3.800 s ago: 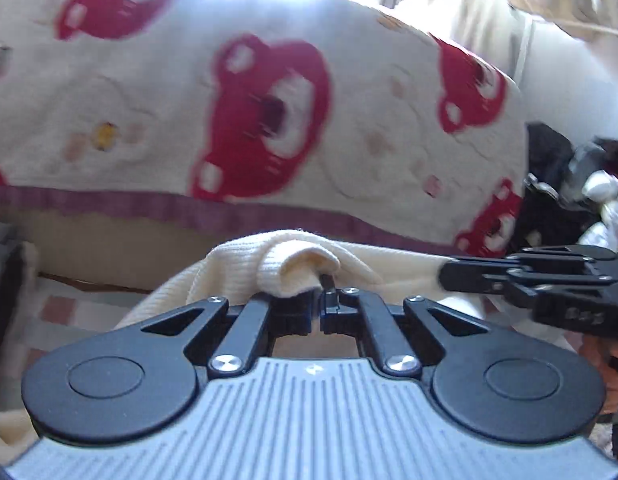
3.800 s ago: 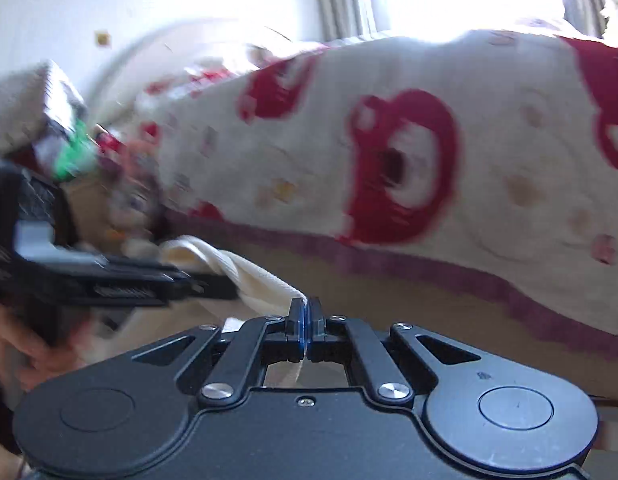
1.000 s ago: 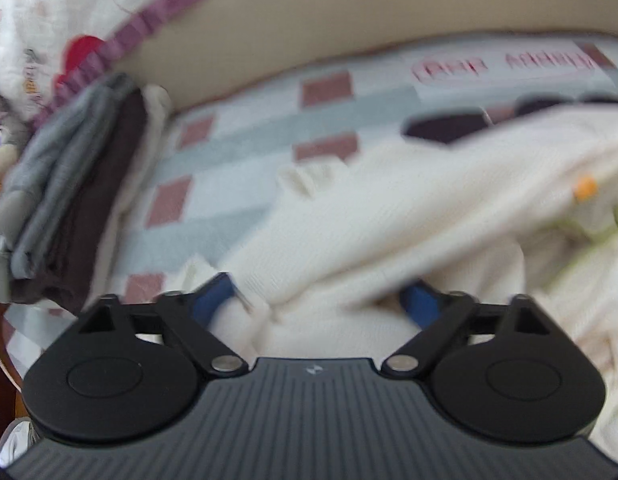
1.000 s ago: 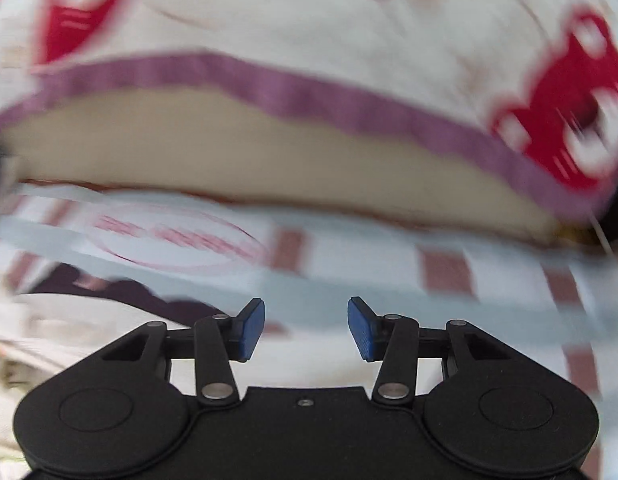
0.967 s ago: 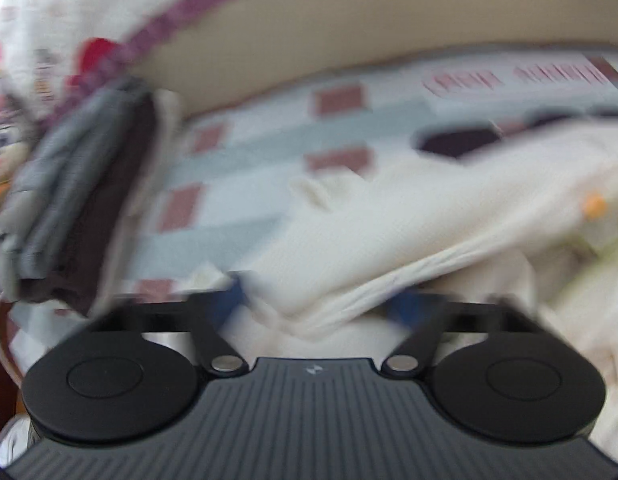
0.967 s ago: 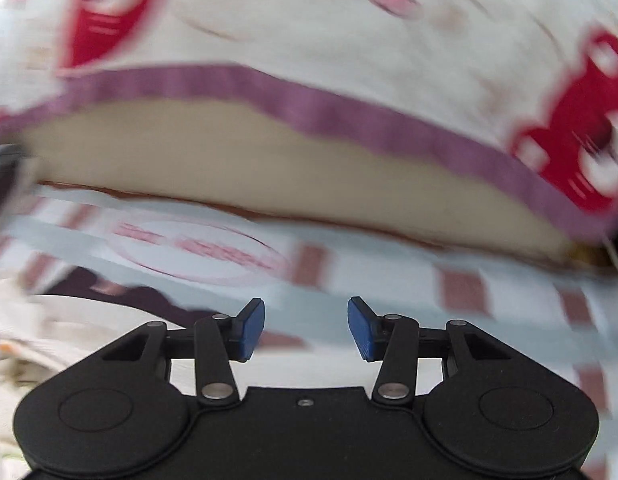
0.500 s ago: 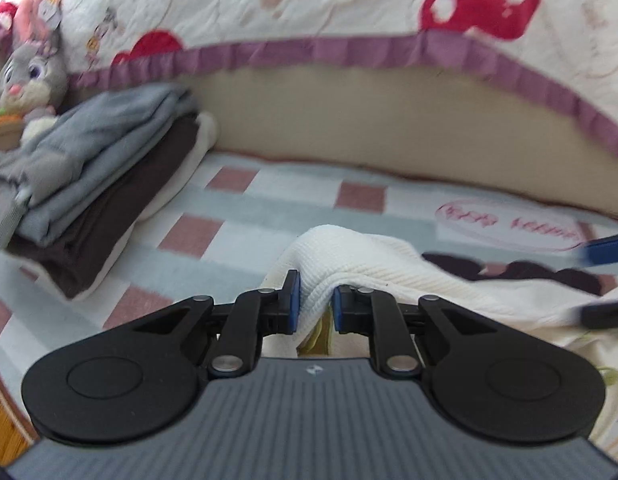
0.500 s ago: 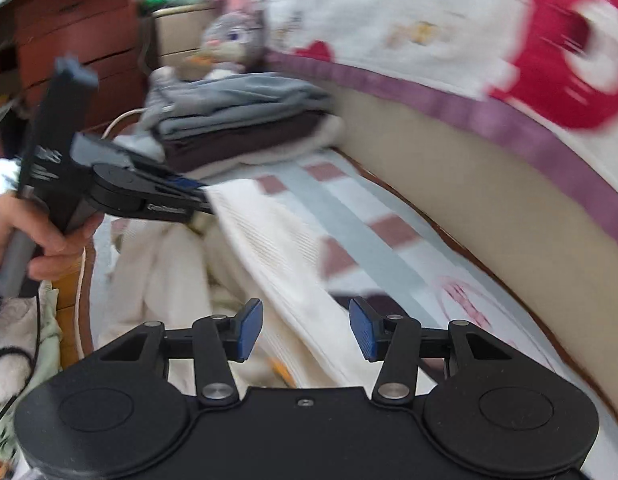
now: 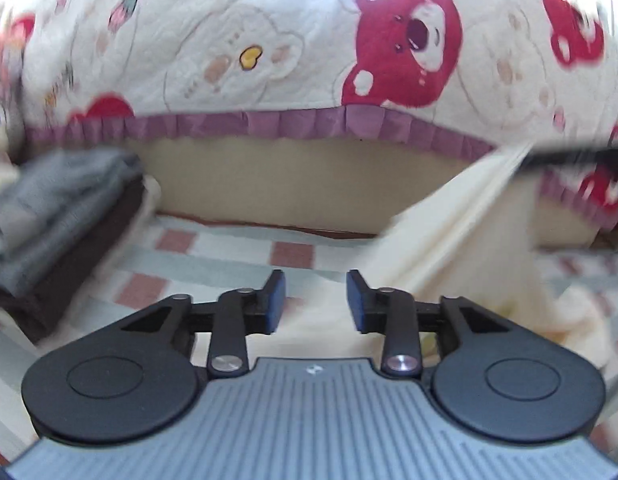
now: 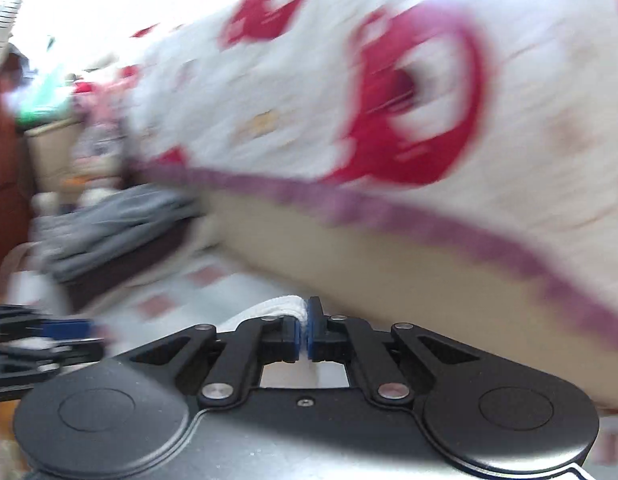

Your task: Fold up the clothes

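**Right gripper clamped on cream garment; left gripper parted and empty**

Right gripper: the blue pads are pressed together on a bunched white-cream fold of the cream garment, which bulges out just above and to the left of the pads. The jaws have just been closing, and the cloth is between them.

Left gripper: the jaws stand partly apart and have just been opening. Neither pad presses on anything. Cream cloth lies below and beyond the gap, but is not gripped.

Cream garment: in the left wrist view it rises as a taut sheet from the bed surface toward the upper right, where a dark blurred bar, apparently the other gripper, meets its top edge. The lower part lies loosely bunched on the checked sheet.

Surroundings: a stack of folded clothes, grey over dark brown, sits at the left on the checked sheet, well apart from the garment. Behind it runs a beige panel, and over that hangs a bear-print quilt with a purple frilled hem. The right wrist view is heavily blurred; items at its far left cannot be identified.
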`<state>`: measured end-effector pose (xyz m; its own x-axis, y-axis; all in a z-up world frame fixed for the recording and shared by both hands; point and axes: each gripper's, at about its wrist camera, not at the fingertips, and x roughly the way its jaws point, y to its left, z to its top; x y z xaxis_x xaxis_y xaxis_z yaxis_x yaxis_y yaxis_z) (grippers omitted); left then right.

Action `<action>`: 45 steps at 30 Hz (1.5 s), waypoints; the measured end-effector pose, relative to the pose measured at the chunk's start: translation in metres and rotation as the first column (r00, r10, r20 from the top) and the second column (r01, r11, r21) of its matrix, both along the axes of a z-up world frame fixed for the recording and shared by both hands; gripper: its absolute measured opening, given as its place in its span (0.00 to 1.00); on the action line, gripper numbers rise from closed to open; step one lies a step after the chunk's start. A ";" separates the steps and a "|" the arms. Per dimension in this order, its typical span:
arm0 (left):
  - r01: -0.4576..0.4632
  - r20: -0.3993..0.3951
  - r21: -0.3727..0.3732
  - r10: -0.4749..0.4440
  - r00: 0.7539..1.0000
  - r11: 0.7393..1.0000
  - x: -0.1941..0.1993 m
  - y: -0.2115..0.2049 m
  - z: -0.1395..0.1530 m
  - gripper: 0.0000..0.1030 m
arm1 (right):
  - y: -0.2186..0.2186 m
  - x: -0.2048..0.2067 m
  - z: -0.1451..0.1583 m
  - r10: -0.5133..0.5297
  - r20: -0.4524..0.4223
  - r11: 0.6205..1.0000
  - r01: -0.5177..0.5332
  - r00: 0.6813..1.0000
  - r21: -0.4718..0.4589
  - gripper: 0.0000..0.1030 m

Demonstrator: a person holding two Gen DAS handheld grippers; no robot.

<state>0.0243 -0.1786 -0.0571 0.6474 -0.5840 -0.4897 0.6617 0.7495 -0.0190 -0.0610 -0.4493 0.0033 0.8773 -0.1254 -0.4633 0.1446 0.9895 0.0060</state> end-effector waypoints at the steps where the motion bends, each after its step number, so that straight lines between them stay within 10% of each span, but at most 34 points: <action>1: 0.015 0.006 0.029 -0.015 1.000 0.999 -0.002 -0.003 -0.001 0.46 | -0.014 -0.010 0.007 -0.051 0.003 0.998 0.051 0.999 -0.026 0.02; 8: 0.148 -0.210 -0.002 -0.145 0.967 0.989 -0.003 -0.010 -0.013 0.52 | -0.118 -0.101 0.018 -0.439 0.011 0.890 0.437 0.898 -0.128 0.02; 15: 0.251 -0.249 0.041 -0.233 0.940 0.967 -0.021 -0.067 -0.038 0.57 | -0.173 -0.156 -0.058 -0.563 -0.255 0.818 0.573 0.786 -0.040 0.02; 23: 0.313 -0.126 0.217 -0.292 0.948 0.924 -0.032 -0.164 -0.058 0.69 | -0.199 -0.160 -0.055 -0.564 -0.210 0.792 0.595 0.799 0.138 0.03; 29: 0.184 0.085 0.470 -0.252 0.964 0.863 -0.032 -0.217 -0.084 0.74 | -0.202 -0.138 -0.098 -0.450 -0.307 0.868 0.492 0.839 0.072 0.04; 36: 0.223 -0.190 0.135 -0.195 0.962 0.966 0.000 -0.188 -0.073 0.73 | -0.193 -0.116 -0.104 -0.381 -0.293 0.911 0.410 0.877 0.043 0.11; 45: 0.181 -0.020 0.375 -0.187 0.982 0.909 -0.008 -0.220 -0.091 0.88 | -0.196 -0.117 -0.118 -0.341 -0.290 0.922 0.378 0.894 0.081 0.10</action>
<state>0.0161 -0.3986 -0.1480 0.5555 -0.4697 -0.6862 0.7866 0.5645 0.2503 -0.1779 -0.6452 -0.1146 0.6258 -0.3302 -0.7066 0.5050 0.8620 0.0444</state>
